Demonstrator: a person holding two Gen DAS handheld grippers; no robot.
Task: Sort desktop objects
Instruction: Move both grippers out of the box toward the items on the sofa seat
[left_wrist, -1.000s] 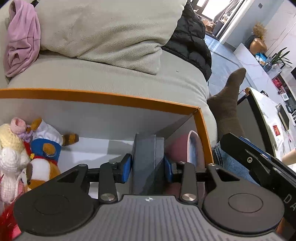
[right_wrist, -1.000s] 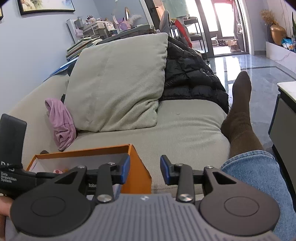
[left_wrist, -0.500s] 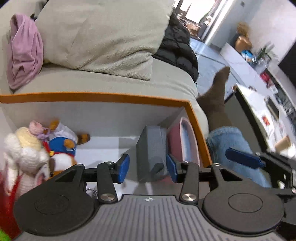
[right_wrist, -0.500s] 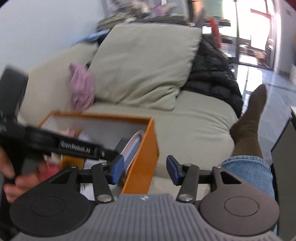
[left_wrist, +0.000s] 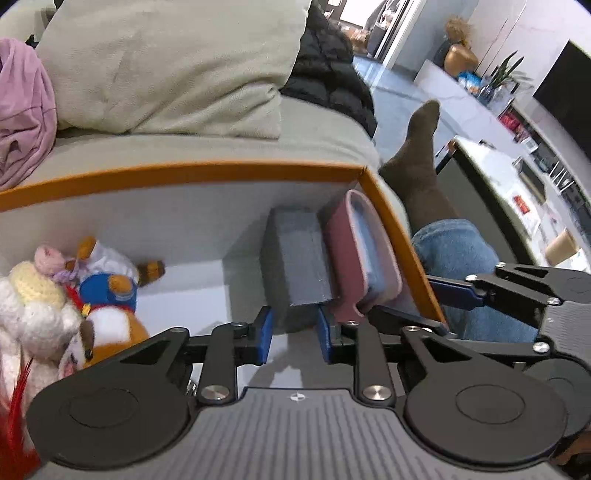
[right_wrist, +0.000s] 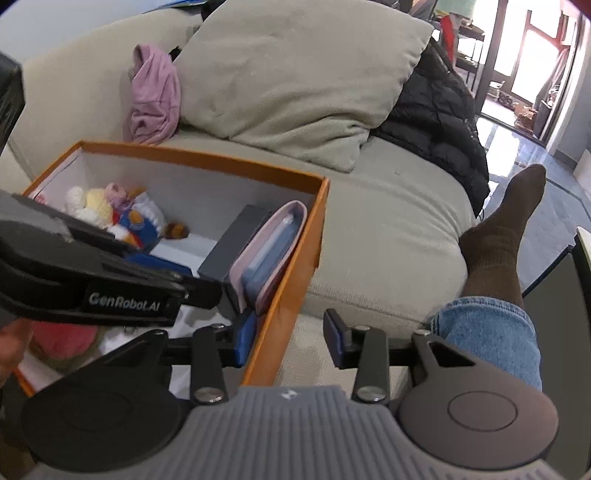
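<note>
Upright, grey box (left_wrist: 293, 258) beside pink case (left_wrist: 360, 243)

"GenRobot.AI" stands in white on the left gripper (right_wrist: 192, 291)

Each hand-held gripper, the left hand-held gripper (left_wrist: 293, 334) and the right hand-held gripper (right_wrist: 288, 341), has a ribbed grey body with a small emblem at its front edge, flanked by two round black discs. From these run black linkage arms fixed with silver screws, ending in blue finger pads (left_wrist: 264, 334). Seen from the right wrist camera, the left unit's black side bears white lettering reading "GenRobot.AI". The person wears blue jeans (right_wrist: 491, 339) and a dark brown sock (right_wrist: 506, 236).
</note>
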